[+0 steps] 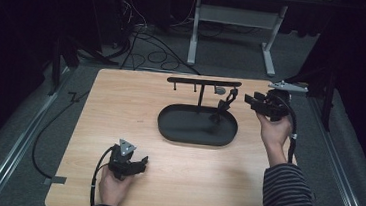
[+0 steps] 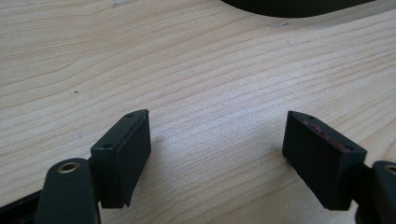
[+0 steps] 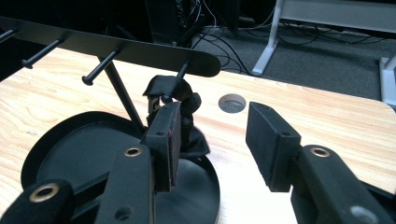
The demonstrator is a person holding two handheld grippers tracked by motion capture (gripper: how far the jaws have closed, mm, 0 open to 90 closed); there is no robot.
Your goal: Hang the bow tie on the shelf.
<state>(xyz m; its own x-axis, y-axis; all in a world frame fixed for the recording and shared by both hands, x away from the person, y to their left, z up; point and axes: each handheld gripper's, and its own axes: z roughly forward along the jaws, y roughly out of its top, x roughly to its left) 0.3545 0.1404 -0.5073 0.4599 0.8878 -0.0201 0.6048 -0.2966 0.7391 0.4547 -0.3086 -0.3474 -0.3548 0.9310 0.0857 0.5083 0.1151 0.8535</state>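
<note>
A black strap (image 3: pixel 175 100) hangs beyond the black jaws; the stand (image 1: pixel 203 82) and tray (image 1: pixel 169 124) are black, the bench (image 1: pixel 120 107) pale wood-grain, the sleeve (image 1: pixel 290 198) striped.

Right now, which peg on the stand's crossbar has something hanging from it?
The peg at the crossbar's right end, nearest the right gripper: a black strap hangs on it; the others are bare.

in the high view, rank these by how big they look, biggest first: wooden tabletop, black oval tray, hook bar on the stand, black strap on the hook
1. wooden tabletop
2. black oval tray
3. hook bar
4. black strap

Clear gaps; none are close.
</note>
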